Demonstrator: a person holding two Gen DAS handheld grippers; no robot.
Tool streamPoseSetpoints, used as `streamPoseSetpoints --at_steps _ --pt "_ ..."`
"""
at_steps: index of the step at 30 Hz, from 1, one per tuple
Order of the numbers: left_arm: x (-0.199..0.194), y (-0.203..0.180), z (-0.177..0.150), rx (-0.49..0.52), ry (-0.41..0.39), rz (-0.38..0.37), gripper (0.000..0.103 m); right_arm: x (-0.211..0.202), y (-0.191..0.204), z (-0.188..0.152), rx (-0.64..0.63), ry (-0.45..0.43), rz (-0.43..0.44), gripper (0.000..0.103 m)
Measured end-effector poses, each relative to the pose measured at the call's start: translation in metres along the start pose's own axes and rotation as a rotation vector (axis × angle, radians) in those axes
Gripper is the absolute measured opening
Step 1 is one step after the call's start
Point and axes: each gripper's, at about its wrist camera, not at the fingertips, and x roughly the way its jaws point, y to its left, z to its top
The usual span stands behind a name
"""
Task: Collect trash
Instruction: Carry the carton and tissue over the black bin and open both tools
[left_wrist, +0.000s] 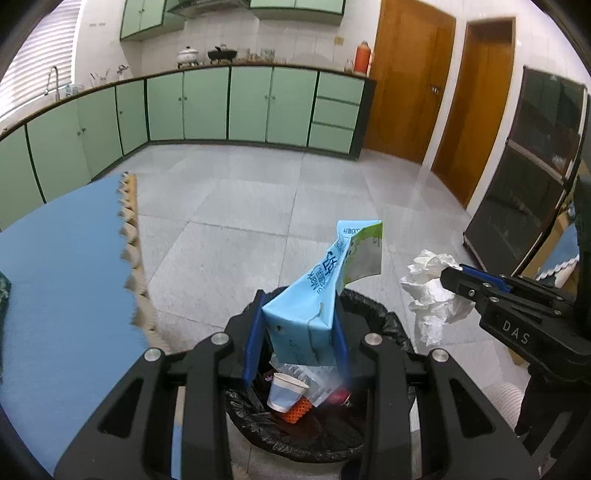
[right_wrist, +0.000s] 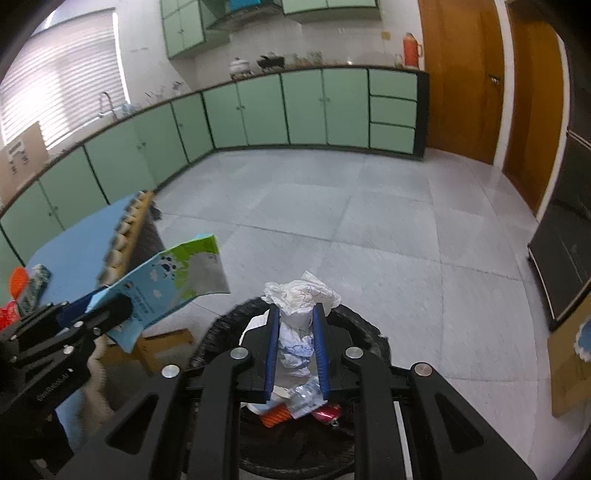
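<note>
A round bin lined with a crinkled black plastic bag (left_wrist: 391, 325) sits on pale grey floor tiles beside a blue-topped table (left_wrist: 66, 266), already holding a white paper cup (left_wrist: 286, 391), an orange ribbed piece and clear wrappers. Above its mouth, the left gripper (left_wrist: 297, 332) clamps a flattened light-blue cardboard milk carton (left_wrist: 299, 325) between blue pads. The right gripper (right_wrist: 297, 350) pinches a crumpled white tissue wad (right_wrist: 299, 295), jaws narrow.

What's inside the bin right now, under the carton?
Inside the black-lined bin, below the milk carton in the left gripper: a paper cup, an orange ribbed piece, clear plastic wrapping and something red. Deeper layers are covered.
</note>
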Motion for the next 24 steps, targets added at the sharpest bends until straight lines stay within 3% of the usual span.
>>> streamPoseSetpoints --at_steps 3,5,9,11,13,18,24 --pt "0.015 -0.004 -0.001 0.01 0.032 -0.014 0.037 0.006 -0.007 0.0 0.002 0.013 0.003 0.024" --pt "0.016 -0.006 0.002 0.01 0.022 -0.014 0.057 0.005 -0.008 0.0 -0.002 0.01 0.001 0.025" --pt "0.014 -0.012 0.003 0.02 0.011 -0.024 0.058 0.004 -0.009 0.003 0.004 0.004 -0.008 0.031" --pt "0.012 -0.013 0.006 0.017 0.005 -0.024 0.059 0.001 -0.011 0.004 0.01 -0.008 -0.019 0.042" --pt "0.005 -0.011 0.007 0.008 -0.007 -0.02 0.06 -0.004 -0.011 0.005 0.005 -0.027 -0.039 0.062" --pt "-0.023 0.005 0.016 -0.029 -0.063 -0.002 0.062 -0.022 -0.001 0.012 -0.004 -0.068 -0.029 0.069" --pt "-0.074 0.033 0.02 -0.042 -0.162 0.062 0.065 -0.056 0.043 0.023 -0.06 -0.156 0.038 0.078"
